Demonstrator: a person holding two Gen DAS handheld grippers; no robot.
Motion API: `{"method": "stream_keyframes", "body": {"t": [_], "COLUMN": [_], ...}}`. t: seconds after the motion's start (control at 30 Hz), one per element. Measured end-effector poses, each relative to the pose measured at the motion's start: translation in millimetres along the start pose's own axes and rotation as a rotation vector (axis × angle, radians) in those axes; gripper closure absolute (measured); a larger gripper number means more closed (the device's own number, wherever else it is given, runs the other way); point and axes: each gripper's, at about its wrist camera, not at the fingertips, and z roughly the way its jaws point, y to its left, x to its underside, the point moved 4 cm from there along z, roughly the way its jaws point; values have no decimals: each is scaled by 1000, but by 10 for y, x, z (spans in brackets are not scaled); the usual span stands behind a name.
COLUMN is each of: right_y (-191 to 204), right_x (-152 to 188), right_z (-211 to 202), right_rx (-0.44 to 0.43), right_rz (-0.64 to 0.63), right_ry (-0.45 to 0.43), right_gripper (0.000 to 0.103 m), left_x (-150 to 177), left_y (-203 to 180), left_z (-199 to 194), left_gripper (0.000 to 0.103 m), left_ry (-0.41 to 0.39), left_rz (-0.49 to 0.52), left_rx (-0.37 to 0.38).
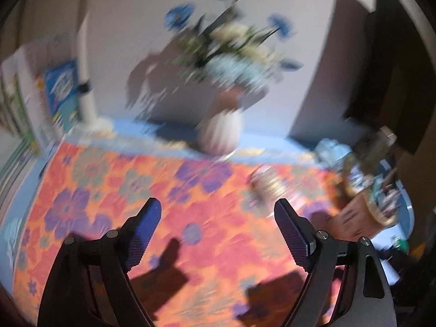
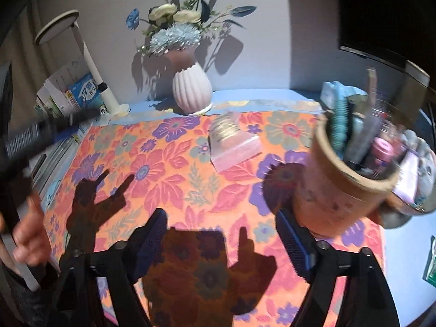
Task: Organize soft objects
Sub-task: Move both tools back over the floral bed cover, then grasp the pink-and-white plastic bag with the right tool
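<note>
ribbed vase (image 2: 192,92), floral cloth (image 2: 169,169)

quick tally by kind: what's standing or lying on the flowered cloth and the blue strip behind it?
Vase with flowers: 1
Desk lamp: 1
Brown cup of stationery: 1
Clear pink-edged pouch: 1
Total: 4
Books stacked at the left edge are too overlapped to count. Both grippers, left and right, are open and empty.

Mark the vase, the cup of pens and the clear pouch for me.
vase (image 2: 193,92): right wrist view, ribbed belly.
cup (image 2: 329,190): right wrist view, outer wall.
pouch (image 2: 235,147): right wrist view, its clear middle.
</note>
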Motion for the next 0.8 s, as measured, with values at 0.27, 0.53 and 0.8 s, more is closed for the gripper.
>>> {"method": "stream_keyframes", "body": {"t": [0.27, 0.53, 0.8], "right_y": [150, 110, 129], "right_x": [-276, -618, -778], "right_z": [635, 1171, 1595], "right_rx": [17, 181, 247], "right_rz": [28, 6, 0], "right_ry": [43, 5, -16], "right_gripper": [15, 15, 15], "left_x": [208, 329, 346], "left_y": [535, 655, 580], "left_z": [422, 840, 840], "left_gripper": [19, 19, 18], "left_ry": [70, 24, 22], "left_rz": [-16, -7, 28], "left_rx": [-146, -170, -114]}}
